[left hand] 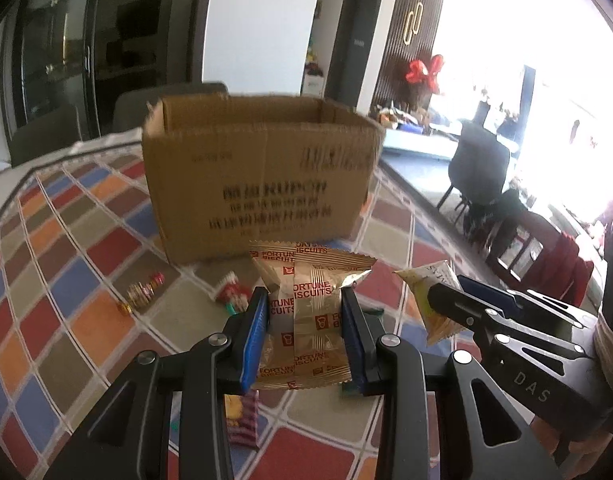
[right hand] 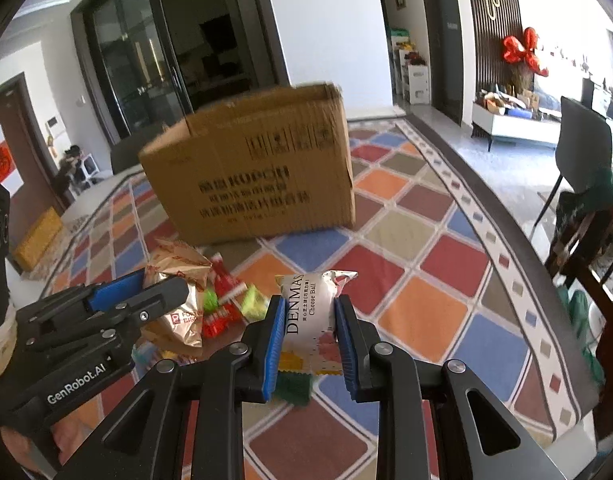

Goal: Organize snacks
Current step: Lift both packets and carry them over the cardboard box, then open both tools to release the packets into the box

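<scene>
Left tongs [left hand: 302, 312] clamp crinkly gold biscuit packet [left hand: 306, 312]; right tongs [right hand: 310, 332] clamp glossy cheese-ball pouch [right hand: 312, 308].

The gold packet [left hand: 306, 312] says "FORTUNE BISCUITS", the white packet [right hand: 316, 312] "DENMAS Cheese Ball", and the left gripper [right hand: 174, 296] "GenRobot.AI".

Gold biscuit packet [left hand: 306, 320], white cheese-ball packet [right hand: 312, 320], open carton [left hand: 262, 176]

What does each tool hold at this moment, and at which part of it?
The left tool holds a gold Fortune Biscuits packet by its two long sides, near the middle. The right tool holds a Denmas Cheese Ball packet likewise.
</scene>
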A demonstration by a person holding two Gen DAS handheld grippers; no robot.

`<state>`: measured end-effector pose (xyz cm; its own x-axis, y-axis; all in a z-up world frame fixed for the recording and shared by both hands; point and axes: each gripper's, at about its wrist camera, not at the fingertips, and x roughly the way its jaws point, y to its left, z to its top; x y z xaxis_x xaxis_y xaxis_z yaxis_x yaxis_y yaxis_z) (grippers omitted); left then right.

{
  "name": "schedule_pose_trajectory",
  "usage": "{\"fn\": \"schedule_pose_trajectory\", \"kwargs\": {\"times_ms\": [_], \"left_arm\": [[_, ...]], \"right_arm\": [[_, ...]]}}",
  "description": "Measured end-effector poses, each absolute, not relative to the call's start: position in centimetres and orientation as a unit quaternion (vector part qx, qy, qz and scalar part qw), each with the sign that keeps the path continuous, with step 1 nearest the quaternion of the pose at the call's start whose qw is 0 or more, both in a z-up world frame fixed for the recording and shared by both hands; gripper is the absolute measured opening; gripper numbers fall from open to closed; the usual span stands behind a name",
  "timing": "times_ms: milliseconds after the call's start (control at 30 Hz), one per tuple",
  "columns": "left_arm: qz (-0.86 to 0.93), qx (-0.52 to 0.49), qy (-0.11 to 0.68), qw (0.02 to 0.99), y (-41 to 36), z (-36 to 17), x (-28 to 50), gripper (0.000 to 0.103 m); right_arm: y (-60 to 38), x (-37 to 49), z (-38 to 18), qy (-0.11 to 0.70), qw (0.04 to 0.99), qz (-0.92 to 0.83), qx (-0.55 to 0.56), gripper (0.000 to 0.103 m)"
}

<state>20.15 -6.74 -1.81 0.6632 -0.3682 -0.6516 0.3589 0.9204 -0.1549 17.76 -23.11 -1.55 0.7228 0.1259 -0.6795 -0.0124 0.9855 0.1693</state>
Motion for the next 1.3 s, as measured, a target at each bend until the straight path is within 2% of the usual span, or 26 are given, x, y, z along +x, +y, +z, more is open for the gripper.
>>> {"fn": "schedule_pose_trajectory", "kwargs": {"times_ms": [567,967,1300], "left_arm": [[-0.168,-0.001,0.272,0.948,-4.9,5.6,23.1,0.036],[-0.153,0.005,0.267,0.952,-3.9,8.2,28.1,0.036],[-0.142,0.005,0.283,0.948,-3.6,8.4,32.9,0.036]], "right_arm": [[-22.3,21.4,5.7,0.28,0.956,0.055,0.069,0.027],[-21.0,26.3,9.6,0.254,0.963,0.073,0.052,0.027],[-20.1,31.0,9.9,0.269,0.958,0.084,0.044,0.027]]}}
